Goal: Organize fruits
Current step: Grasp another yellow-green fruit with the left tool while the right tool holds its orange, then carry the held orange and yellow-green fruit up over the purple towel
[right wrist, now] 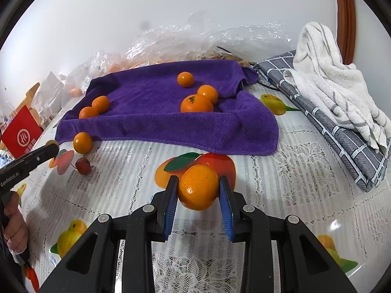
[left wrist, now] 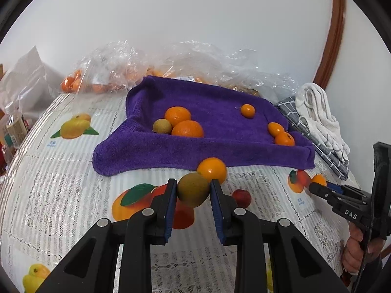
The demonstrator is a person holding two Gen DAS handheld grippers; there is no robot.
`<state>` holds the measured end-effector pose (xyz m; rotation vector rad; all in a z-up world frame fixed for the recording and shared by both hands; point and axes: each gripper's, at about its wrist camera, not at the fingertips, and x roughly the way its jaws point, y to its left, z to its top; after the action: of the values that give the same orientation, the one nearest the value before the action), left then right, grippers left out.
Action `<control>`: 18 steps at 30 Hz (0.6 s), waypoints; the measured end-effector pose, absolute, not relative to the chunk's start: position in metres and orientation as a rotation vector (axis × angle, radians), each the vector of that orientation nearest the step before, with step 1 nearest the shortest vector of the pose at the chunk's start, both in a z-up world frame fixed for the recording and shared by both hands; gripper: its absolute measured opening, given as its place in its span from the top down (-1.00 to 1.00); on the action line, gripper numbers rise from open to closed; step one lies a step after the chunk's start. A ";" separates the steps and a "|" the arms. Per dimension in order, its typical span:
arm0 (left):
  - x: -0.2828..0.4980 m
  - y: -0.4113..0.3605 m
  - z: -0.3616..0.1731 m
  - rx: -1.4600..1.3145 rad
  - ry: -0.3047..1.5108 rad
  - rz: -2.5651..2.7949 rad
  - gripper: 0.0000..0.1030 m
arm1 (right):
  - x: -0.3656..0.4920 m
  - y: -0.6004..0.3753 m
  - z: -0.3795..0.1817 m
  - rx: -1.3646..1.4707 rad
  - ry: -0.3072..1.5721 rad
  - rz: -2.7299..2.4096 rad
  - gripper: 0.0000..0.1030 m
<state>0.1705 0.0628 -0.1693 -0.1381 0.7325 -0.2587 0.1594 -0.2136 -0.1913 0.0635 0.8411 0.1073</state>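
Note:
My left gripper (left wrist: pixel 193 193) is shut on a brown-green round fruit (left wrist: pixel 193 191), held above the table in front of the purple towel (left wrist: pixel 220 146). An orange (left wrist: pixel 212 170) lies on the table just beyond it, and a small red fruit (left wrist: pixel 242 197) sits to its right. My right gripper (right wrist: pixel 198 190) is shut on an orange (right wrist: pixel 198 187), held above the table short of the purple towel (right wrist: pixel 171 127). On the towel lie two oranges and a brownish fruit (left wrist: pixel 162 126) at left and three small oranges (left wrist: pixel 276 129) at right.
Clear plastic bags (left wrist: pixel 151 63) of oranges lie behind the towel. A grey checked cloth (right wrist: pixel 342 131) and white towel (right wrist: pixel 337 88) lie at right. A red box (right wrist: pixel 22 134) and bottles (left wrist: pixel 14 127) stand at left. The table has a fruit-printed lace cloth (right wrist: pixel 281 195).

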 end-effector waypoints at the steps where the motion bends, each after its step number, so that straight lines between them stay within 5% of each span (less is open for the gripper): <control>1: 0.171 0.064 -0.170 -0.147 0.733 -0.255 0.50 | 0.160 -0.213 -0.192 0.064 0.844 0.107 0.36; 18: 0.170 0.073 -0.167 -0.199 0.692 -0.237 0.50 | 0.160 -0.210 -0.193 0.034 0.845 0.113 0.36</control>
<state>0.1702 0.0734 -0.1672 -0.1995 0.6922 -0.2366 0.1603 -0.2095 -0.1925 0.0338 0.8446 0.1128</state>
